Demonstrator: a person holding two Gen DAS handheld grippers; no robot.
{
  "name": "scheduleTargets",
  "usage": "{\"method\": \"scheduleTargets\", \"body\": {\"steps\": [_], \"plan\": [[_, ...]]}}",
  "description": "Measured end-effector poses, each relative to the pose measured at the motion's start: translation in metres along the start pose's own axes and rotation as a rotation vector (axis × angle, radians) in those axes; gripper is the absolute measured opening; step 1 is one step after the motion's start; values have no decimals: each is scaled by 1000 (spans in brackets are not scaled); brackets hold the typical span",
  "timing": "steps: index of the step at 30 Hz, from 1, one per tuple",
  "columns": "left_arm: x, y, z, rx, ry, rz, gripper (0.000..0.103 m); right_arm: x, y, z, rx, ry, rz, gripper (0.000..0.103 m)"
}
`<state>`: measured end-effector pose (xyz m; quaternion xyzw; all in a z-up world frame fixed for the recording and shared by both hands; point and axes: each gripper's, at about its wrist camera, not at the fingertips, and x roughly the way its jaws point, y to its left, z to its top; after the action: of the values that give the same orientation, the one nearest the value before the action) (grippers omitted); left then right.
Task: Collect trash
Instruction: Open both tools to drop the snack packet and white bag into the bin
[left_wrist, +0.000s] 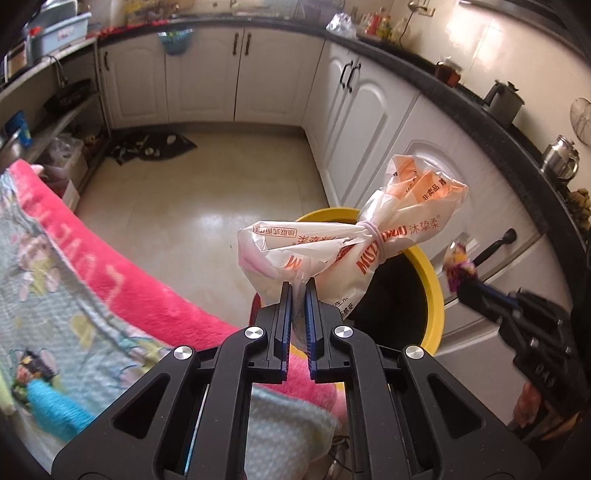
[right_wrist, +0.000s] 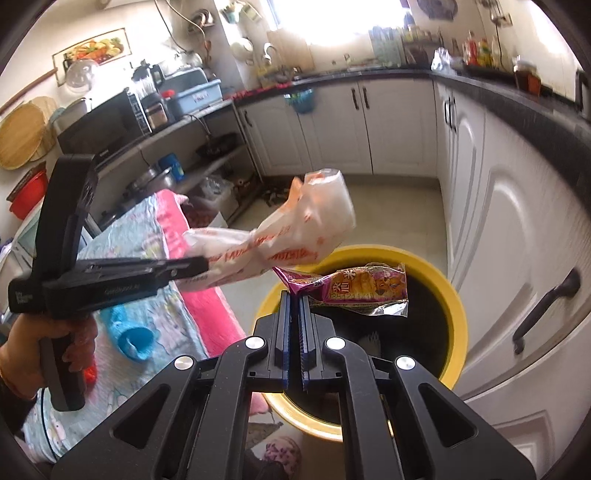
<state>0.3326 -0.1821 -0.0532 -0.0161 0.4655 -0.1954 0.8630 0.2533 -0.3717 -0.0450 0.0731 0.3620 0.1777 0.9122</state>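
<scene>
Grippers: two, left gripper (left_wrist: 299, 291) and right gripper (right_wrist: 294, 300)
Wrappers: two, white wrapper (left_wrist: 354, 236) and purple wrapper (right_wrist: 354, 290)
Bins: one, yellow bin (right_wrist: 452, 295)
Kettles: two, kettles (left_wrist: 560, 157)

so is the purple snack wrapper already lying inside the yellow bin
No, the purple snack wrapper is pinched in the right gripper, hanging above the yellow bin.
</scene>
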Motion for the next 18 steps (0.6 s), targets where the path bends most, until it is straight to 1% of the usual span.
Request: {"method": "scheduleTargets", "body": {"steps": [1, 2, 3, 5, 7, 10, 12, 13, 14, 15, 16, 18], "plan": [[5, 0, 0, -4, 11, -6, 4, 4, -2, -2, 6, 7, -2, 7], [11, 0, 0, -12, 24, -19, 5, 8, -6, -4, 12, 15, -4, 11], [15, 0, 1, -16, 33, -30, 5, 14, -10, -7, 25, 27, -12, 25], [19, 2, 0, -28, 33, -47, 8, 20, -17, -12, 56, 47, -39, 40], [20, 7, -3, -46, 29, -65, 31, 22, -24, -13, 82, 53, -52, 40], [10, 13, -8, -46, -3, -46, 32, 14, -28, -11, 114, 25, -61, 41], [-4, 16, -12, -45, -36, -39, 38, 10, -29, -9, 117, 8, -75, 46], [-8, 16, -12, -39, -49, -29, 40, 7, -26, -7, 102, 1, -91, 47], [-15, 15, -14, -31, -71, -22, 43, 5, -24, -6, 86, -11, -104, 51], [-22, 16, -15, -28, -90, -14, 51, 2, -21, -5, 74, -25, -117, 56], [-34, 19, -18, -35, -114, -12, 58, -2, -16, -3, 65, -42, -122, 57], [-51, 25, -22, -52, -150, -21, 66, -5, -9, 2, 61, -57, -113, 61]]}}
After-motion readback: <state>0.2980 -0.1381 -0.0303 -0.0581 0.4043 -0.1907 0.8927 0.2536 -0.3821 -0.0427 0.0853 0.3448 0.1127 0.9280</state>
